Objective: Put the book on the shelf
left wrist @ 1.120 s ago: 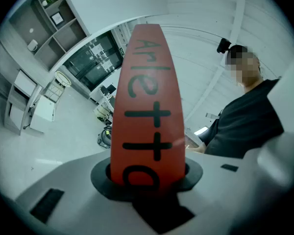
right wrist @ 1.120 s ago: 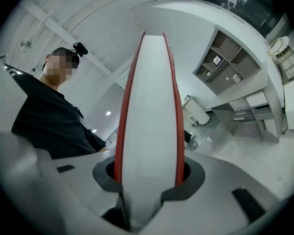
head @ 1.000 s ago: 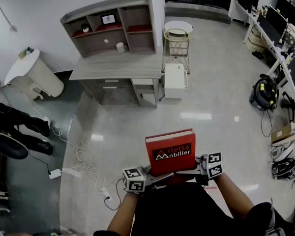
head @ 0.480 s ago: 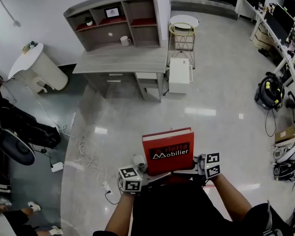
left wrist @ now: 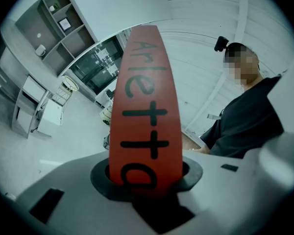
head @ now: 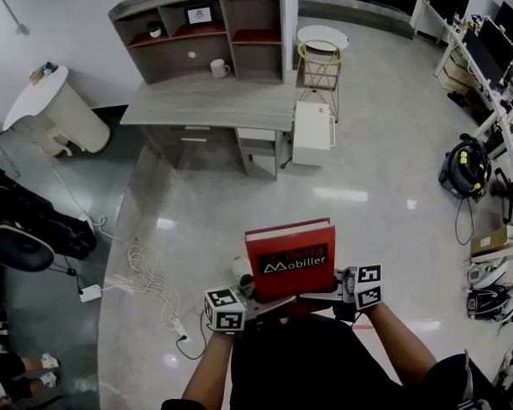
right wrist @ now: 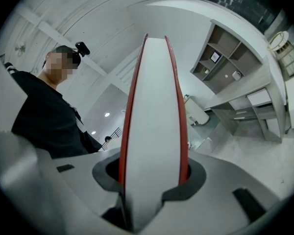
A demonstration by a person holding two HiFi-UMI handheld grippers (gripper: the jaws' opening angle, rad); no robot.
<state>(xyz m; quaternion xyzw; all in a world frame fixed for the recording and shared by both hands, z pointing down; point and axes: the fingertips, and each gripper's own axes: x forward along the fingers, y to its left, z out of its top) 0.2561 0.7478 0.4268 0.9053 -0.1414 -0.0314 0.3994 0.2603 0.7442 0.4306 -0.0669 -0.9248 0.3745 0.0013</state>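
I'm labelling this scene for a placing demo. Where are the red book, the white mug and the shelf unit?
red book [head: 289, 259], head view, middle of its front cover.
white mug [head: 215, 67], head view, its body.
shelf unit [head: 165, 63], head view, back panel of its lower compartment.
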